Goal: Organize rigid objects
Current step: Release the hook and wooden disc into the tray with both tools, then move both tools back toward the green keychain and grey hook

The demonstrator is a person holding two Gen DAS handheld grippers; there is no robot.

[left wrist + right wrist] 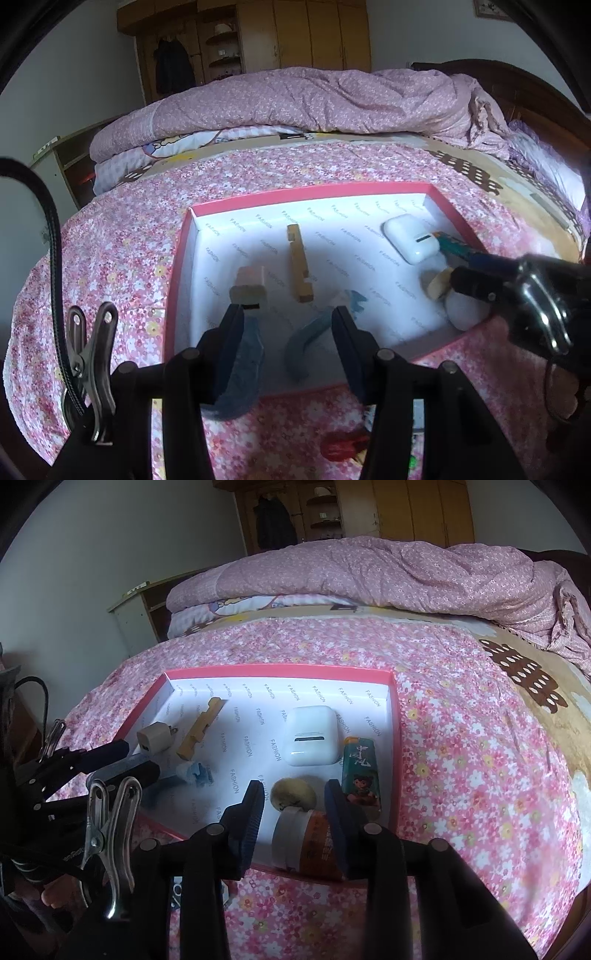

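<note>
Claw (293, 805) over red-rimmed box (280, 670) on floral bedspread (461, 760)

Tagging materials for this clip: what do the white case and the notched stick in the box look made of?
White case: seemingly glossy hard plastic, with smooth rounded corners and a soft sheen. Notched stick: probably unfinished wood, matte yellowish-tan with square-cut notches.

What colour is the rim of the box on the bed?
Pinkish red around the box rim, white inside; clearest in the right wrist view.

box lining (258, 709): "FASHION" repeated | lighter (360, 771): Chinese characters | bottle (314, 843): label unreadable
</note>
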